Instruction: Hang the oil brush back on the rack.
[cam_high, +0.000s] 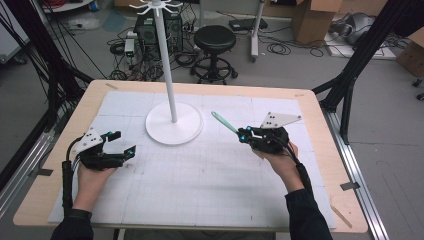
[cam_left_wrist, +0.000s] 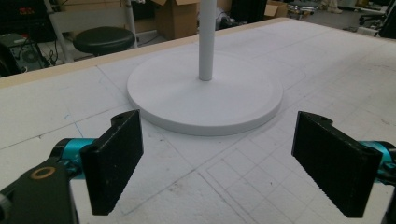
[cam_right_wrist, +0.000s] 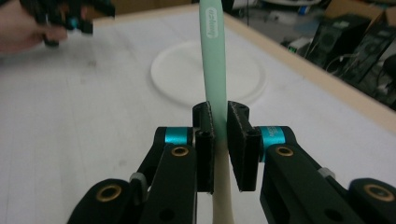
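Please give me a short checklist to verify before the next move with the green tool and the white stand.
1. Right gripper shut on the green tool: ok.
2. Tool lifted off the mat: ok.
3. Left gripper open, holding nothing: ok.
4. White stand upright on its round base: ok.
5. Free hook at the top of the stand: cannot tell, cut off by the frame.

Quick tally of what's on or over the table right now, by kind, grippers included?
Hand-held grippers: 2, the left open, the right shut on the spatula.
Stands: 1, the white stand with a round base.
Spatulas: 1, the green spatula, between the right jaws.
Mats: 1, the white mat.
Total: 5
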